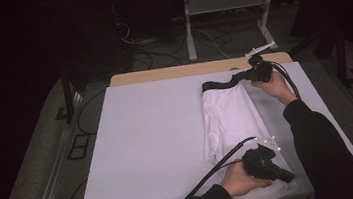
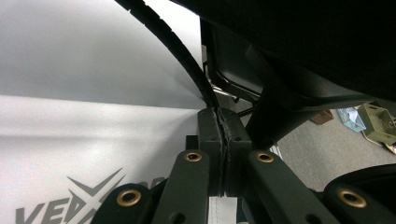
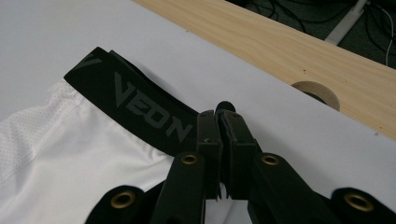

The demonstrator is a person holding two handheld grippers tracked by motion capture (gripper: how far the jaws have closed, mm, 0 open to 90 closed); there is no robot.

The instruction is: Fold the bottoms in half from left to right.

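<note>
White shorts (image 1: 227, 119) lie folded lengthwise at the counter's (image 1: 150, 148) right side. Right tongs (image 3: 219, 121) pinch the black waistband (image 3: 140, 105); left tongs (image 2: 223, 140) clamp the near hem. Probably mid-fold; crosswise fold remains.

A: The white shorts (image 3: 70, 154) are soft cloth, finely meshed at the side; the black waistband (image 3: 135, 109) looks matt and woven.

B: The bench (image 3: 299, 51) edge is pale, smooth wood, under a matt white sheet (image 1: 153, 132).
</note>
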